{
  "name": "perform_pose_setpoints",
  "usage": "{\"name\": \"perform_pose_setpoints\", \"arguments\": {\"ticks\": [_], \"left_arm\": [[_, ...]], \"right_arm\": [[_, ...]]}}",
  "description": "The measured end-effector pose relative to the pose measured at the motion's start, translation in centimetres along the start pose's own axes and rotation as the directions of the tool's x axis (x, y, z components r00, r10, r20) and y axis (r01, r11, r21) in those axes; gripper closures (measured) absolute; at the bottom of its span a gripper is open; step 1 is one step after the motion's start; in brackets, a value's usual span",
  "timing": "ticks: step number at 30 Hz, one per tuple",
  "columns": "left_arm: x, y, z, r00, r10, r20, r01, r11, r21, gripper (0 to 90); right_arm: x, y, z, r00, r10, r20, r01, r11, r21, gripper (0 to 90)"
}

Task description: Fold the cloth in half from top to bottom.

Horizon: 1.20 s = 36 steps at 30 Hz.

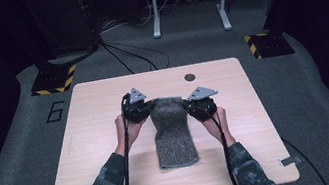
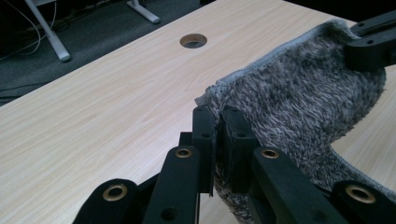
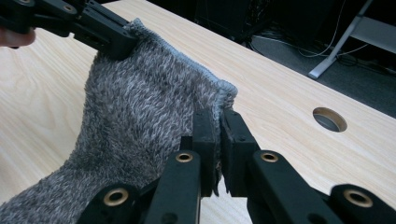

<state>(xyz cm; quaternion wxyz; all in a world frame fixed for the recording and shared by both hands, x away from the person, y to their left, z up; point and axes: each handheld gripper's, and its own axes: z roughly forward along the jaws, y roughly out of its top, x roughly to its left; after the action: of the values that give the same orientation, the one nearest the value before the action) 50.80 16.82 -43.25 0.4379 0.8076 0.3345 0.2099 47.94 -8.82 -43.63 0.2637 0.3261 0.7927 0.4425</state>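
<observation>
both grippers (image 1: 139, 108) (image 1: 200, 104) pinch the grey sock's (image 1: 173, 131) far corners.

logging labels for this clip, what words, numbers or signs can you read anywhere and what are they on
"6": a large dark numeral on the grey floor mat, left of the table in the high view.
Yellow-and-black hazard stripes, a marking with no words: on the base plates on the floor beyond the table's far corners.
No text can be read on the grey knitted cloth, the table or the two grippers.
</observation>
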Motion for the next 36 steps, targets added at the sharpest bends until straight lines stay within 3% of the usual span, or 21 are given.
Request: {"name": "perform_pose_setpoints", "arguments": {"ticks": [7, 11, 14, 16, 20, 27, 28, 36], "left_arm": [[-0.5, 0.0, -0.5, 0.9997, 0.023, -0.003, -0.023, 0.9997, -0.007, 84.5], [0.1, 0.6, 0.3, 0.9994, 0.031, -0.013, -0.031, 0.9995, 0.008, 84.7], [0.8, 1.2, 1.2, 0.9992, 0.037, -0.013, -0.037, 0.9991, 0.023, 84.7], [1.0, 1.7, 1.7, 0.9982, 0.057, -0.020, -0.057, 0.9978, 0.036, 84.7], [1.0, 1.9, 1.8, 0.9985, 0.053, -0.014, -0.053, 0.9982, 0.028, 84.7], [0.3, 0.8, 0.6, 0.9987, 0.050, 0.007, -0.050, 0.9986, 0.016, 84.1], [0.1, 0.5, 0.5, 0.9989, 0.048, 0.004, -0.048, 0.9989, 0.006, 84.1], [-1.0, -0.9, -0.5, 0.9989, 0.029, 0.037, -0.030, 0.9993, 0.022, 83.6]], "right_arm": [[0.3, -0.2, -0.7, 0.9999, 0.010, -0.003, -0.010, 1.000, -0.008, 85.4], [-0.2, 0.3, 0.0, 1.0000, 0.003, 0.008, -0.003, 1.000, 0.000, 85.4], [-0.9, 0.5, 0.8, 0.9990, 0.039, 0.021, -0.040, 0.999, 0.003, 85.4], [-1.1, 0.6, 1.0, 0.9985, 0.048, 0.027, -0.048, 0.999, -0.002, 85.4], [-1.2, 0.7, 0.9, 0.9980, 0.056, 0.030, -0.056, 0.998, -0.007, 85.4], [-0.4, 0.2, 0.1, 0.9991, 0.041, 0.014, -0.041, 0.999, -0.006, 85.3], [-0.4, 0.0, 0.0, 0.9998, 0.019, 0.003, -0.019, 1.000, -0.004, 85.3], [0.8, -1.1, -1.0, 0.9999, 0.011, -0.013, -0.011, 1.000, -0.007, 85.2]]}}
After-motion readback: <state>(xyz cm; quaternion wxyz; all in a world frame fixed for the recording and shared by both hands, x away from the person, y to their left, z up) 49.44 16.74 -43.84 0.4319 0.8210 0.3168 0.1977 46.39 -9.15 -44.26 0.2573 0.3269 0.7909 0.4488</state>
